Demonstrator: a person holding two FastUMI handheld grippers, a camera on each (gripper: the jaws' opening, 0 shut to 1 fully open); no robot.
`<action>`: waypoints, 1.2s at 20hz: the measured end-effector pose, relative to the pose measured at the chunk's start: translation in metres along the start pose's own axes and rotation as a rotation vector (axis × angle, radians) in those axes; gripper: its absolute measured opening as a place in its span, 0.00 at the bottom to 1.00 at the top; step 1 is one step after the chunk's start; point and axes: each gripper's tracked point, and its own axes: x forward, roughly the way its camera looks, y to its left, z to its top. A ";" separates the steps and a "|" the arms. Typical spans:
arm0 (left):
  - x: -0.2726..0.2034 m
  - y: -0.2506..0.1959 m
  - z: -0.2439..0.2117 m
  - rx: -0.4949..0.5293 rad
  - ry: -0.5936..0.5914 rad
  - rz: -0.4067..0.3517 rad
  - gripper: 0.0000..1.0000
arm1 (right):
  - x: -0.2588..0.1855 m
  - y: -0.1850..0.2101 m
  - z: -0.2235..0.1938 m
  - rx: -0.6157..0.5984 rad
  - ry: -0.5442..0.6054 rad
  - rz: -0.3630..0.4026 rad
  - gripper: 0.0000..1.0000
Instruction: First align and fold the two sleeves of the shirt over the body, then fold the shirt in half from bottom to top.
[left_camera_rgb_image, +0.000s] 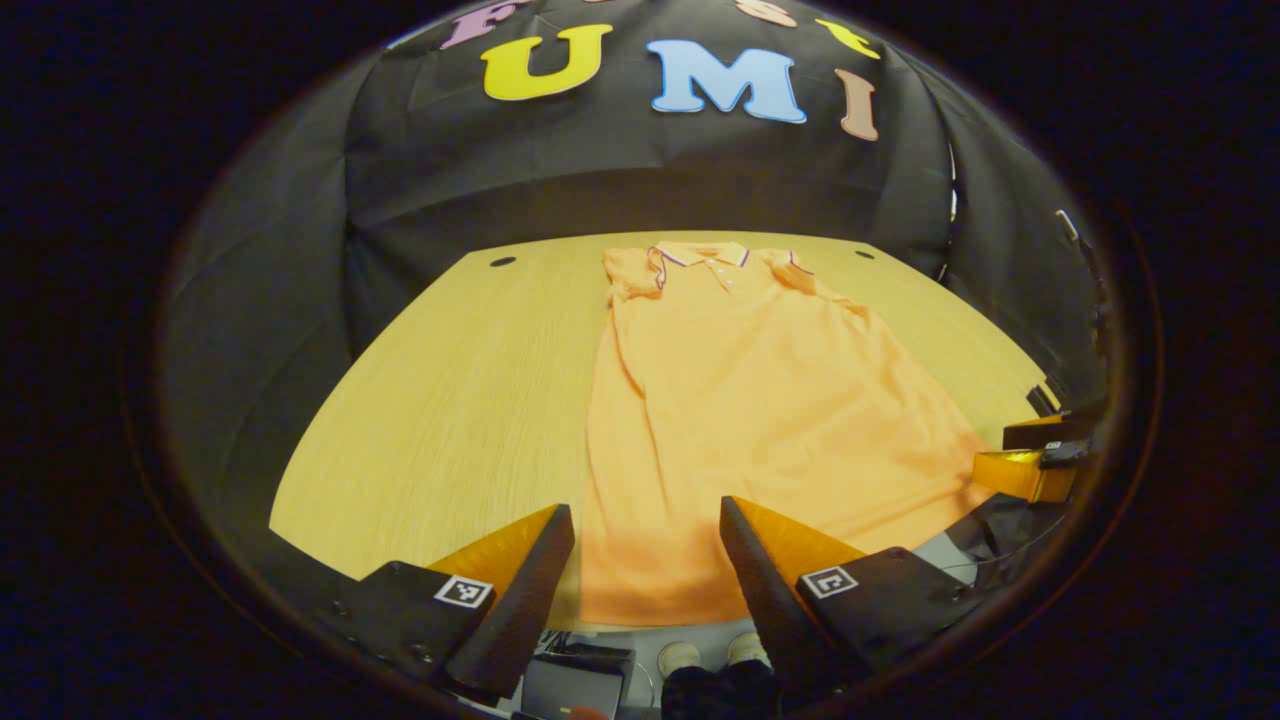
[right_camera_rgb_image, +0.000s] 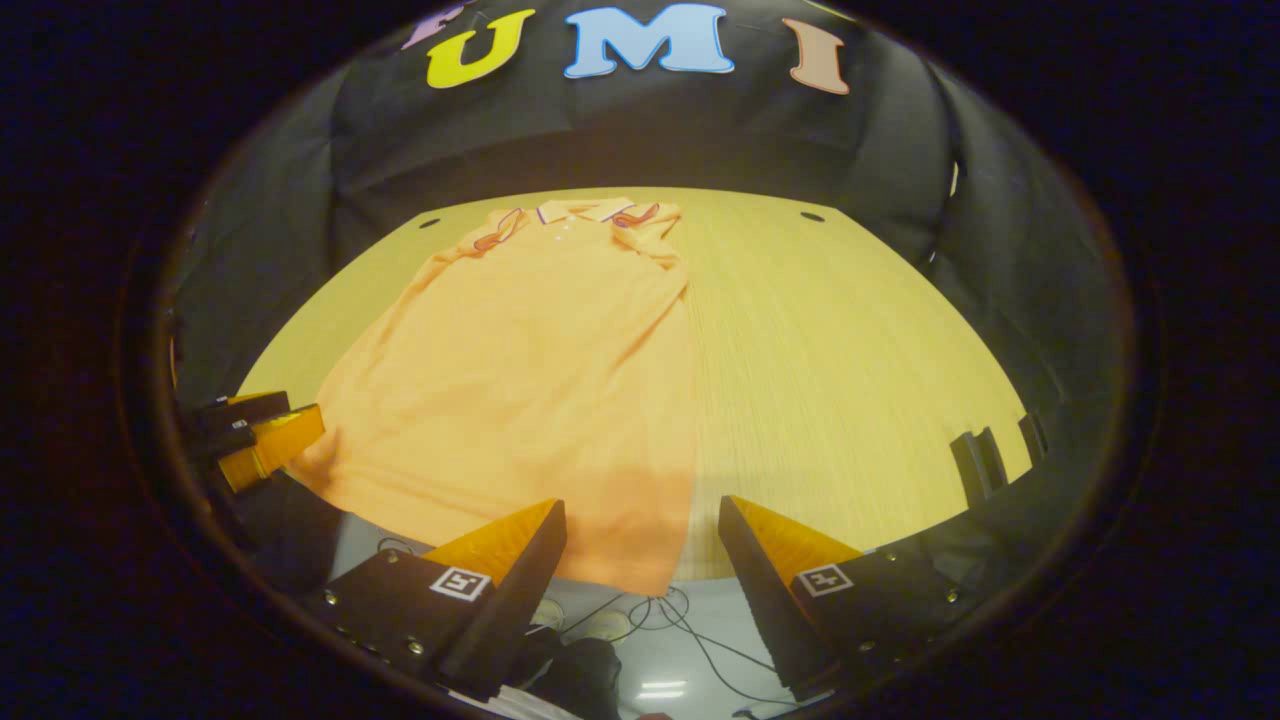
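Note:
An orange polo shirt (left_camera_rgb_image: 740, 400) lies flat on the wooden table (left_camera_rgb_image: 450, 400), collar at the far side, hem at the near edge. Both short sleeves look folded in over the body near the collar. My left gripper (left_camera_rgb_image: 647, 560) is open above the hem's left corner, holding nothing. In the right gripper view the shirt (right_camera_rgb_image: 520, 380) spreads to the left, and my right gripper (right_camera_rgb_image: 642, 550) is open over the hem's right corner. The right gripper (left_camera_rgb_image: 1030, 465) also appears at the far right of the left gripper view, and the left gripper (right_camera_rgb_image: 260, 435) at the far left of the right gripper view.
The table (right_camera_rgb_image: 850, 380) has bare wood on both sides of the shirt and small dark holes (left_camera_rgb_image: 502, 261) near the back corners. Two dark clips (right_camera_rgb_image: 985, 460) sit on its right edge. Below the near edge are a pale floor, cables (right_camera_rgb_image: 660, 610) and shoes (left_camera_rgb_image: 700, 660).

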 end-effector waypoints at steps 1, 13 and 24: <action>0.001 0.002 -0.007 -0.001 0.013 -0.002 1.00 | 0.000 0.002 -0.004 0.011 0.015 0.003 0.94; 0.005 0.000 -0.023 -0.003 0.032 -0.010 0.99 | 0.001 0.006 -0.008 0.005 0.027 -0.014 0.89; 0.008 -0.028 -0.022 0.013 0.046 -0.041 0.13 | 0.004 0.008 -0.014 0.019 0.039 0.032 0.20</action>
